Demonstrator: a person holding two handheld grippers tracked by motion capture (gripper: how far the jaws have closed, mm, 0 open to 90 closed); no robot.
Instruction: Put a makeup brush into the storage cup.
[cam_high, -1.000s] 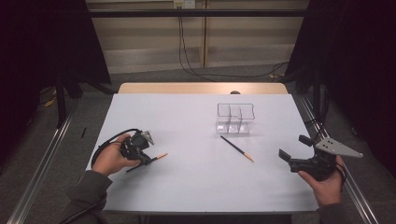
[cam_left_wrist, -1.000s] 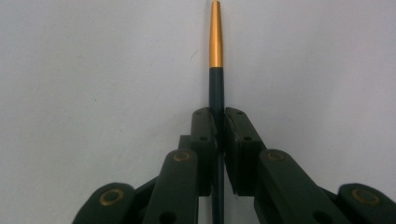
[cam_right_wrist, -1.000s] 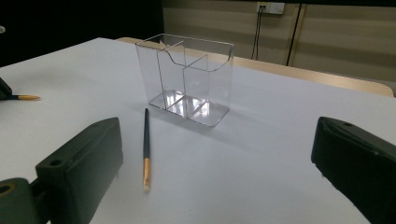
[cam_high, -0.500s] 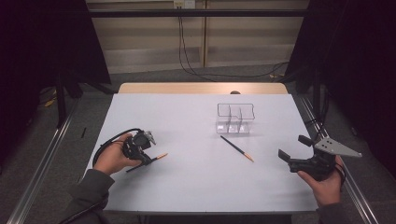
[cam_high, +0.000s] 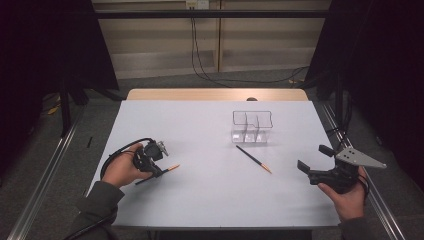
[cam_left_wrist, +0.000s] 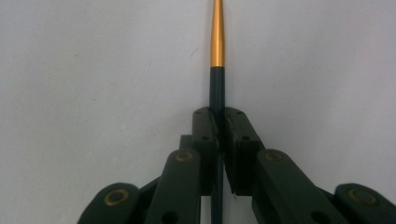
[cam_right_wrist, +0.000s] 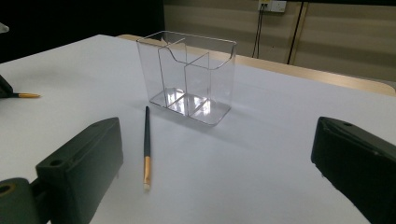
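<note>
Your left hand (cam_high: 122, 170) rests low on the surface (cam_high: 200, 200) near its left edge, toward the front, fingers wrapped around the left hand-held gripper (cam_high: 159, 169), which lies nearly level and points to the right across the surface. Its jaws are clenched on a dark brush with a gold tip (cam_left_wrist: 217, 70); the left gripper view shows the two pads pressed against the dark shaft, with the gold end running straight out ahead of them.

Your right hand (cam_high: 350, 197) sits near the front right corner, palm under the right hand-held gripper (cam_high: 314, 159), which aims left and toward the middle of the surface. Its jaws stand wide apart and released, with nothing between them.

A second brush (cam_right_wrist: 147, 144) lies flat on the surface between the right hand-held gripper and the clear organiser (cam_right_wrist: 189, 74), gold end toward the front edge. The organiser stands upright right of centre, toward the far edge, just beyond that brush and apart from it.
</note>
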